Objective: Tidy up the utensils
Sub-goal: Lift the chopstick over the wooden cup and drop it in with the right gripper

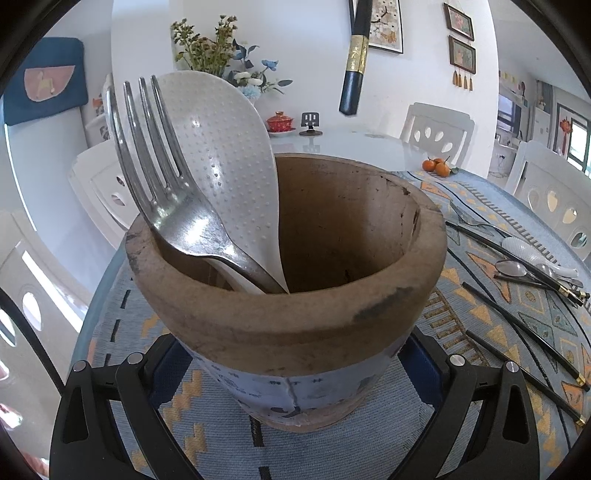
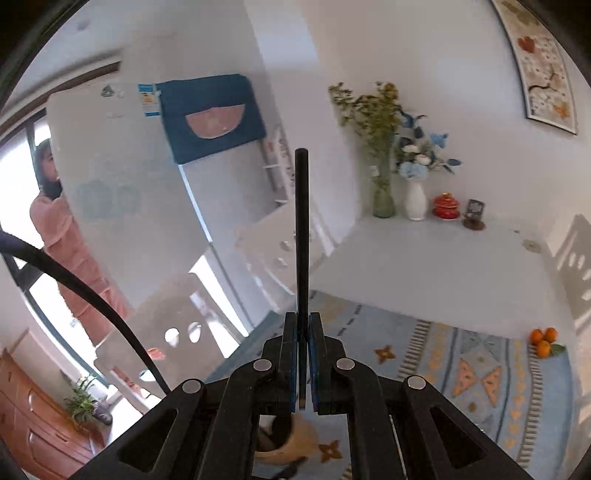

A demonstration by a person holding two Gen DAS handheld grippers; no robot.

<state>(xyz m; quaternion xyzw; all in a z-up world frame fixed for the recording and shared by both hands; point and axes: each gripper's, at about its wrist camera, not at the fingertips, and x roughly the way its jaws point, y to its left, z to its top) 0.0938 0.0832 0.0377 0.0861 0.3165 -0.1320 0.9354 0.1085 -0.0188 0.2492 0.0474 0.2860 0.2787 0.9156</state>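
White walls [image 2: 424,55] (framed prints [image 1: 460,22])

1 pot [image 1: 288,325], 1 fork [image 1: 162,192], 3 oranges [image 1: 437,166]

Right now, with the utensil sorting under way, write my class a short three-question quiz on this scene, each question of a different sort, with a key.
1. True or false: the right gripper is shut on a chopstick.
2. Which two utensils already stand in the wooden holder?
A. fork and white rice paddle
B. knife and ladle
C. two metal spoons
3. Fill in: the left gripper has its fingers on either side of the ____.

Key:
1. True; a black chopstick is pinched between its pads.
2. A; the fork leans against the white rice paddle.
3. Wooden holder.
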